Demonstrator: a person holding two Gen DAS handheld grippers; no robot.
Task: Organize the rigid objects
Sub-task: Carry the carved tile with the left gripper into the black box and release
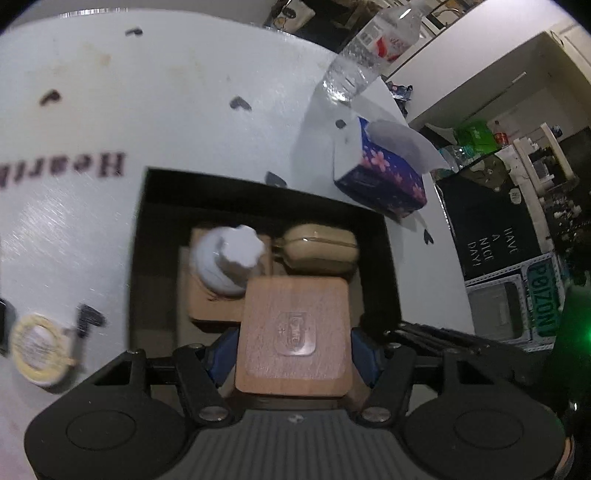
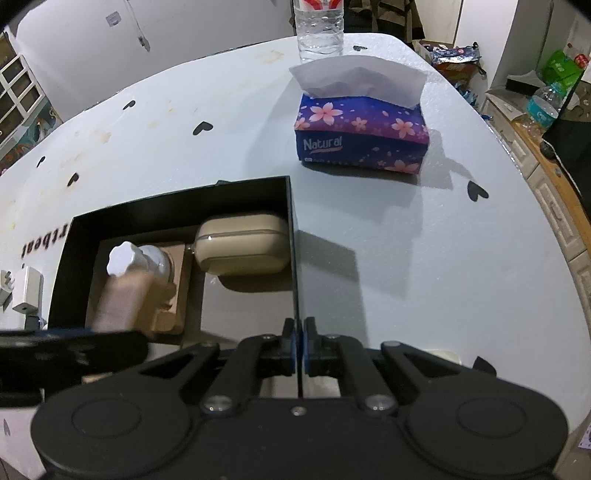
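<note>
Left gripper (image 1: 293, 354) clamped on wooden block (image 1: 293, 332), stamp perhaps unreadable; "Natural" tissue box (image 2: 360, 138) beyond.

The wooden block (image 1: 293, 334) is covering the fingertips of the left hand-held gripper (image 1: 294, 354), leaving only slivers of blue pad showing at either side. In the right wrist view that same block is smearing into a blurred tan shape, and the left hand-held gripper is reading only as a dark blur cut off by the left edge. The water bottle (image 2: 320, 27) is losing its top to the upper edge there. The printed word on the surface (image 1: 166, 92) is running off the left edge. The round yellow-rimmed object (image 1: 37, 345) is blurring, its label too soft to read.
</note>
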